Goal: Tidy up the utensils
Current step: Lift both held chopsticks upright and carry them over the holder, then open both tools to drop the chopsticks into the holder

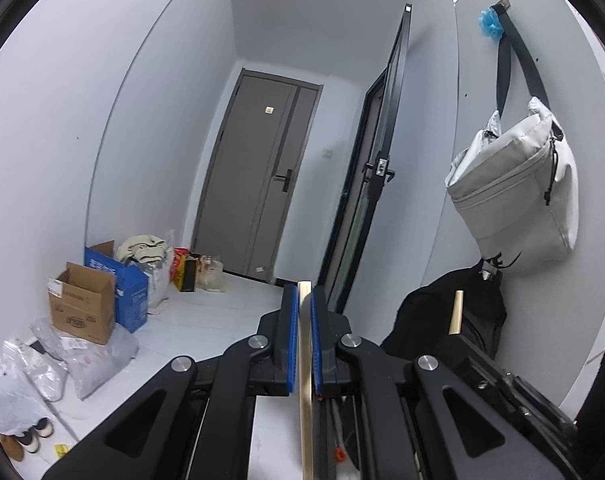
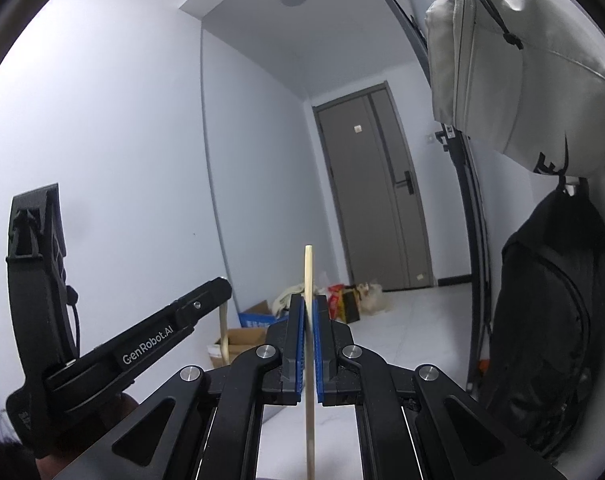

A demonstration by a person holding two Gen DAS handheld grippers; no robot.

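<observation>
Left gripper (image 1: pixel 305 312): clenched on a pale wooden stick (image 1: pixel 305 392), a chopstick by the look of it, pinched between the blue pads (image 1: pixel 289 340); shaft passing down out of the bottom of the left wrist view, square top end just clear of the fingertips.
Right gripper (image 2: pixel 309 320): clenched likewise on a second wooden stick (image 2: pixel 309 344); tapered end standing well above the fingertips, lower end out of view at the bottom edge.
Relation of the two: held side by side, near but apart; left tool visible at the left of the right wrist view, a short length of its stick showing below the jaw tip.
Both cameras: raised and pointed away from any work surface; no holder, tray or drawer in view.
Right, near: black backpack (image 2: pixel 550 320) and grey shoulder bag (image 1: pixel 514 188) hanging on the wall.
Left, middle: cardboard box (image 1: pixel 82 304), blue carton (image 1: pixel 122 280), plastic bags on the floor.
Far: grey door (image 1: pixel 258 172), shut.
Step in hand (judgement): carrying, one stick per tool, between pickup and placement.
Next move (judgement): tilt down to bring the destination into view, align both sticks parallel, lower before loosening either grip.
</observation>
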